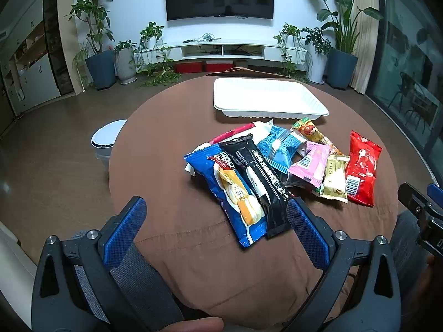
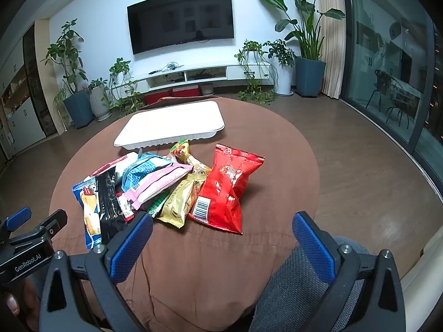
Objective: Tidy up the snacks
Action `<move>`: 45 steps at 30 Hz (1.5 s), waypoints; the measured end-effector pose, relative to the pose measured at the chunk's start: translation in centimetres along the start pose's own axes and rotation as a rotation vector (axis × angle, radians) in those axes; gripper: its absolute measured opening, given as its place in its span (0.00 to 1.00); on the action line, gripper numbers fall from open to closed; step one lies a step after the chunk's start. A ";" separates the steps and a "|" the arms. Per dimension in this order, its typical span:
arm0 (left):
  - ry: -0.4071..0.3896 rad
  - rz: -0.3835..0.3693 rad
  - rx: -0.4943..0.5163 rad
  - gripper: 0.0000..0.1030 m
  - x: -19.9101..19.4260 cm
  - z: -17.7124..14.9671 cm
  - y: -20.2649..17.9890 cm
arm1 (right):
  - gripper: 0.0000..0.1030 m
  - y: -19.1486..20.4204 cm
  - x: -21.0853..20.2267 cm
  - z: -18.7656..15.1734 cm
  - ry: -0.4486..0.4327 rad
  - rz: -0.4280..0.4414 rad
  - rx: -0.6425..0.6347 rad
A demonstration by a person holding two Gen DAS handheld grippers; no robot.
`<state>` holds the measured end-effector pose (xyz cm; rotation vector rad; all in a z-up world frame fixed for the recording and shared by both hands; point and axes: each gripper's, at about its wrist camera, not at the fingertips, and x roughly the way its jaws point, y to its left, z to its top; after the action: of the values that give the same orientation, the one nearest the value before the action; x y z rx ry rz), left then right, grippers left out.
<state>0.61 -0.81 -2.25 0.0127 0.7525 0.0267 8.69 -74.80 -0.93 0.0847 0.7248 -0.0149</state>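
Approach stage, judged — nothing picked yet. Take one packet at a time from pile edge, low and flat, then carry to white tray (image 1: 270, 98) beyond pile.

Left gripper (image 1: 216, 218) spread wide, empty — blue packet (image 1: 235, 193) just ahead, between fingers.

Right gripper (image 2: 223, 228) spread wide, empty — red packet (image 2: 227, 188) just ahead.

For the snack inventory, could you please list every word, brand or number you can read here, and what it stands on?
"Tipo": on the blue snack pack, red logo.
"GenRobot.AI": on the left gripper body, seen from the right wrist view.
Black wrapper: white print, too blurred.
Red bag: barcode digits too small.
Gold packet: lettering unreadable.
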 end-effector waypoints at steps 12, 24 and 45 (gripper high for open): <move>0.005 -0.002 0.002 1.00 0.1 -0.2 -0.2 | 1.00 0.0 0.0 -0.2 0.008 0.000 -0.004; 0.010 -0.002 0.005 1.00 0.2 -0.4 -0.2 | 1.00 0.0 0.1 -0.3 0.012 0.000 -0.004; 0.011 -0.002 0.005 1.00 0.3 -0.5 -0.2 | 1.00 0.1 0.1 -0.3 0.015 0.000 -0.005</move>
<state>0.48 -1.00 -2.78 0.0166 0.7636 0.0233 8.62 -74.72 -1.23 0.0798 0.7397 -0.0119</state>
